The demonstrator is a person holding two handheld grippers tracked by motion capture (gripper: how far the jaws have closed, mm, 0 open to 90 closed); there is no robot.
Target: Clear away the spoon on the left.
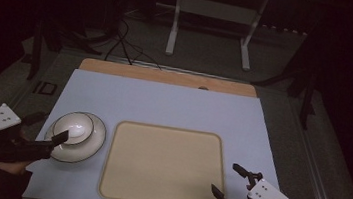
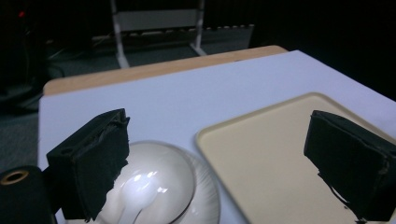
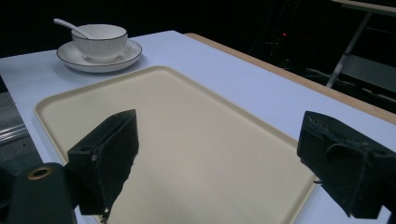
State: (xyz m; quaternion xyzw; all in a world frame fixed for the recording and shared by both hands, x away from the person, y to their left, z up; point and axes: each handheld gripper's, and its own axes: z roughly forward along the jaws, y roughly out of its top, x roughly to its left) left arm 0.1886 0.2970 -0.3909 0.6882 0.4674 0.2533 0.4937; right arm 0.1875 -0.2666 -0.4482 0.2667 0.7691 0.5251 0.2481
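White bowl (image 1: 73,127) with spoon (image 3: 70,27), on saucer (image 1: 93,143): table's (image 1: 164,103) near left, beside beige tray (image 1: 162,164). Left gripper (image 1: 44,135): jaws wide apart, empty, at the saucer. Right gripper (image 1: 225,180): wide apart, empty, tray's near-right corner.

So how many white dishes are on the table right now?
2: a round white saucer with a dark rim left of the beige rectangular tray, and a white bowl stacked on it, holding a white spoon. Nothing seems hidden.
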